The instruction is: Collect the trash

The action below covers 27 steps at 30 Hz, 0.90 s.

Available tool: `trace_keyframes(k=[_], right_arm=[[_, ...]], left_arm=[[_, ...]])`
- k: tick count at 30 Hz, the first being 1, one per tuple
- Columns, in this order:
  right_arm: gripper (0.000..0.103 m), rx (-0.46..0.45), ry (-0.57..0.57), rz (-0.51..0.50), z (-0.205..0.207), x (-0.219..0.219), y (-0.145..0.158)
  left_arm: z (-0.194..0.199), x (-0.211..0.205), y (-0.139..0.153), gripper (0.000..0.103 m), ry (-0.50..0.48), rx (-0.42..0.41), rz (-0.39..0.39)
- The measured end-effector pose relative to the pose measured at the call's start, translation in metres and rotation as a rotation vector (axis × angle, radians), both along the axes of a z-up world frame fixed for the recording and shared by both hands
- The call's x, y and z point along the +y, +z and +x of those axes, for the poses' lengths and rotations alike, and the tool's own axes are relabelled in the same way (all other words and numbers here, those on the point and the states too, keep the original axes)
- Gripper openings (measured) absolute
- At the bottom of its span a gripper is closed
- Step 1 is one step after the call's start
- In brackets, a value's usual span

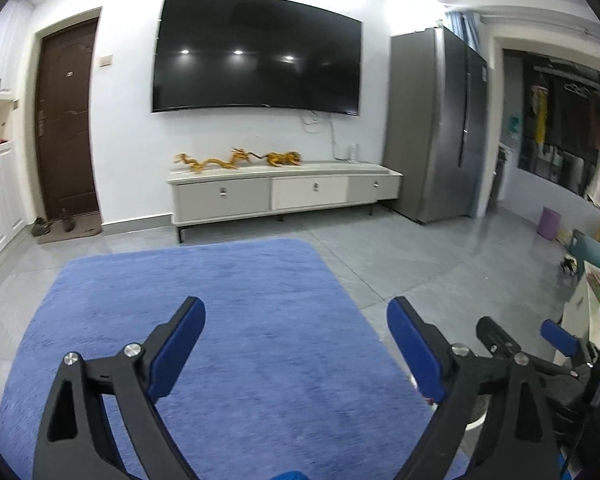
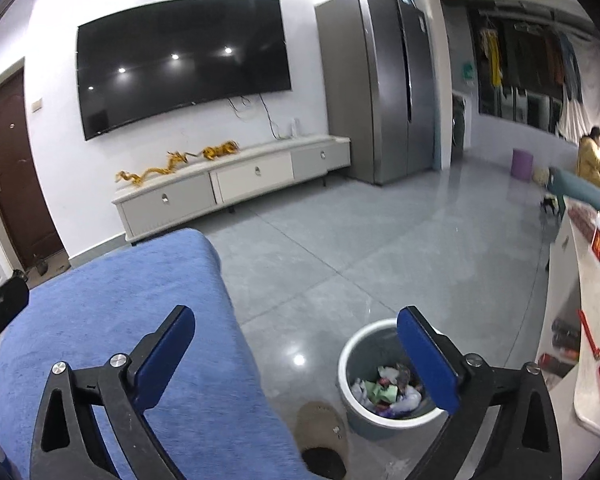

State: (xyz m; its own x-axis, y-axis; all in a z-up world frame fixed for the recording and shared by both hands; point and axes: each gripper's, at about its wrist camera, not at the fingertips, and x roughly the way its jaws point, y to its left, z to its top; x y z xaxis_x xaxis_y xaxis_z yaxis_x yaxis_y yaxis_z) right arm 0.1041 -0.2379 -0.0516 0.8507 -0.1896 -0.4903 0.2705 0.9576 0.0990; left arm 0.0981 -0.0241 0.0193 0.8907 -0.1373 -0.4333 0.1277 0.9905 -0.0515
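L gripper (image 1: 296, 312): your jaws wide apart, nothing between, over blue rug (image 1: 220, 300).
R gripper (image 2: 296, 322): wide too, empty.
Trash (image 2: 388, 392): in grey bin (image 2: 352, 360) (floor, beside rug).

Grey tiled floor (image 2: 380, 248), glossy. Blue rug (image 1: 204, 320) on near left part of it. Grey bin (image 2: 352, 360) with mixed trash (image 2: 388, 394) standing on tiles just right of rug edge. Small brown mat (image 2: 320, 420) near, between rug and bin. Far: low TV cabinet (image 1: 284, 192), fridge (image 1: 432, 128), purple stool (image 2: 522, 164).
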Motion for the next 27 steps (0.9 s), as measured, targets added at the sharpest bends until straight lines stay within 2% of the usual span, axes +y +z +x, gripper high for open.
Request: trace_keyframes(k=[7,18,27], right_arm=[[0.103,-0.035,0.029,-0.088,0.000,0.035,-0.001],[0.103,-0.054,-0.003,-0.128,-0.011,0.036,-0.002],[0.103,-0.092,-0.030,-0.139,-0.027,0.034,0.005]], left_arm=[[-0.011,0.025,0.002,0.103,0.062,-0.030,-0.011],[-0.021,0.025,0.003,0.103,0.131,-0.061,0.023],[-0.032,0.024,0.004,0.103,0.126,-0.072,0.037]])
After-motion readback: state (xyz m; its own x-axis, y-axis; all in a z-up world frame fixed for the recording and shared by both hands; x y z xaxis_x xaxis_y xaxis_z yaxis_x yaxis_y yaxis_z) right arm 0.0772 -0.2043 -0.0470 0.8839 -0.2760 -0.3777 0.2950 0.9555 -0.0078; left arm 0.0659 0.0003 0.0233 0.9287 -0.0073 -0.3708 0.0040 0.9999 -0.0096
